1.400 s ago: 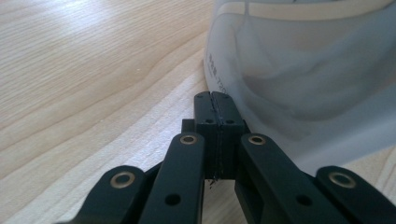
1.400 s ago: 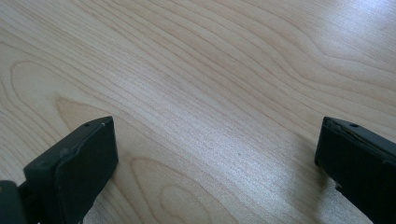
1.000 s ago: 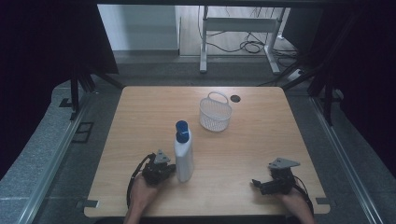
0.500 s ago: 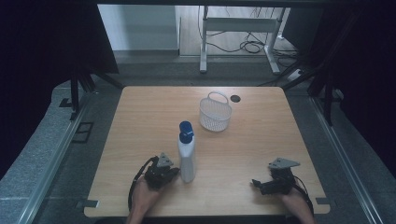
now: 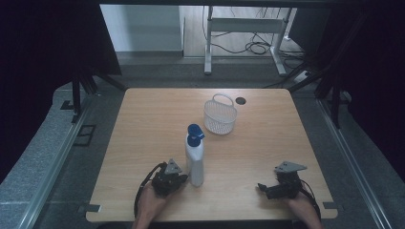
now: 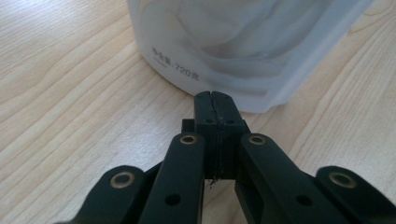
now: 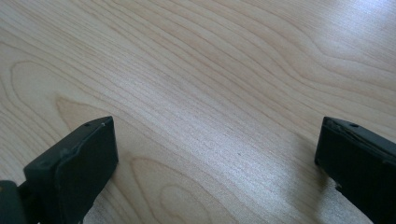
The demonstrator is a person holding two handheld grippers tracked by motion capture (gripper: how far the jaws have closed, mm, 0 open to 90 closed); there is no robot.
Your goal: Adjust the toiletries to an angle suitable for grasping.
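Note:
A white bottle [image 5: 195, 160] with a blue cap [image 5: 194, 133] stands upright on the wooden table [image 5: 143, 124], left of the middle near the front. My left gripper [image 5: 183, 179] lies low on the table just left of the bottle. In the left gripper view its jaws are shut with nothing between them. My left gripper [image 6: 215, 99] points its tips at the bottle's [image 6: 243, 42] base; I cannot tell if they touch. My right gripper [image 5: 261, 187] rests at the front right, jaws pointing left. In its own view my right gripper [image 7: 217, 149] is open over bare wood.
A white wire basket [image 5: 220, 117] with a handle stands behind the bottle, toward the table's far side. A dark round hole [image 5: 240, 100] sits near the far edge. Metal table legs and cables are on the floor beyond.
The bottle has shifted a little to the right, and my left gripper has followed it. The right gripper has stayed still.

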